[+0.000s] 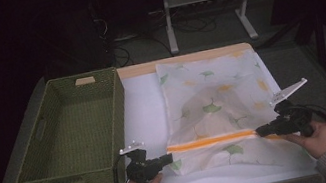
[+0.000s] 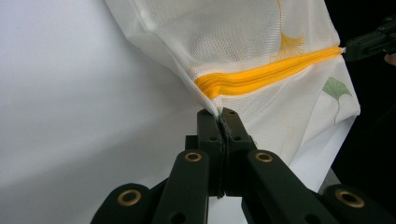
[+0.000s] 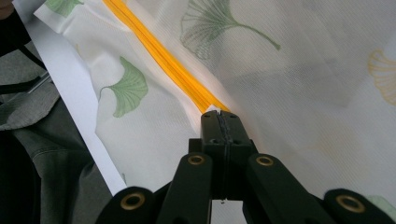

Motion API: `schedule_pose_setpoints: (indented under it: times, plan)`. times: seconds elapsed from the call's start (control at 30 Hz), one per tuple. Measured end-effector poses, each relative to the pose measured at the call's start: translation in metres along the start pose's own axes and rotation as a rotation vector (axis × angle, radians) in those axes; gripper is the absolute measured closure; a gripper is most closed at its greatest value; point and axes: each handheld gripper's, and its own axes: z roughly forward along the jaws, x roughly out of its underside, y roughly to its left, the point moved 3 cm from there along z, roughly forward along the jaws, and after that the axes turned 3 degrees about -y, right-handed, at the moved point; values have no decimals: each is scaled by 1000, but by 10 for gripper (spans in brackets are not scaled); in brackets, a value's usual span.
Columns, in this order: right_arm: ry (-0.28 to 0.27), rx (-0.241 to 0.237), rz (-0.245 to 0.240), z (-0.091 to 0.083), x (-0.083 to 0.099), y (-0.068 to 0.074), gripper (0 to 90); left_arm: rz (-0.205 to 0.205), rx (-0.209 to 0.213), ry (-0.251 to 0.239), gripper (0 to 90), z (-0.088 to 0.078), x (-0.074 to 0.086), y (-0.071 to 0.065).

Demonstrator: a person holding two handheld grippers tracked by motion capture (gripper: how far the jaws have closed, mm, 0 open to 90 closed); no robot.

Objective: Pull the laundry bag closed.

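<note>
1. A white mesh bag (image 1: 217, 107) printed with green and yellow leaves is lying flat on the white table (image 1: 144, 110), to the right of a green woven basket (image 1: 74, 130).
2. An orange zipper (image 1: 210, 141) is running across the bag near the edge closest to the person.
3. The left gripper (image 1: 167, 159) is pinching the bag's fabric at the left end of the zipper; in the left gripper view its jaws are pressing together on the mesh just below the zipper's end (image 2: 212, 91).
4. The right gripper (image 1: 260, 130) is clamping the right end of the zipper, its jaws closing tight on the bag (image 3: 299, 70) where the orange strip (image 3: 163, 58) ends.
5. The person's hands are holding both grippers low, near the table's front edge.
6. The basket is sitting empty.
</note>
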Motion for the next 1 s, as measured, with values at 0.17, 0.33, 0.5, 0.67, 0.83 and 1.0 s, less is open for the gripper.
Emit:
schedule_pose_setpoints:
  times: [0.17, 0.33, 0.5, 0.67, 0.83, 1.0]
  plan:
    - [-4, 9, 14, -5, 4, -4, 897, 2, -2, 0, 890, 0, 0, 0]
    - [-4, 19, 21, -10, 8, -8, 897, 4, -2, 4, 890, 0, 0, 0]
    - [-7, 29, 32, -15, 12, -12, 897, 9, -8, 9, 890, 0, 0, -1]
    - [-7, 42, 45, -20, 19, -17, 897, 8, -7, 11, 890, 0, 0, -2]
    - [-11, 58, 68, -25, 28, -24, 897, 8, -7, 8, 890, -1, 0, -2]
    - [-20, 69, 93, -27, 39, -31, 897, 7, -8, 3, 890, -1, 1, -1]
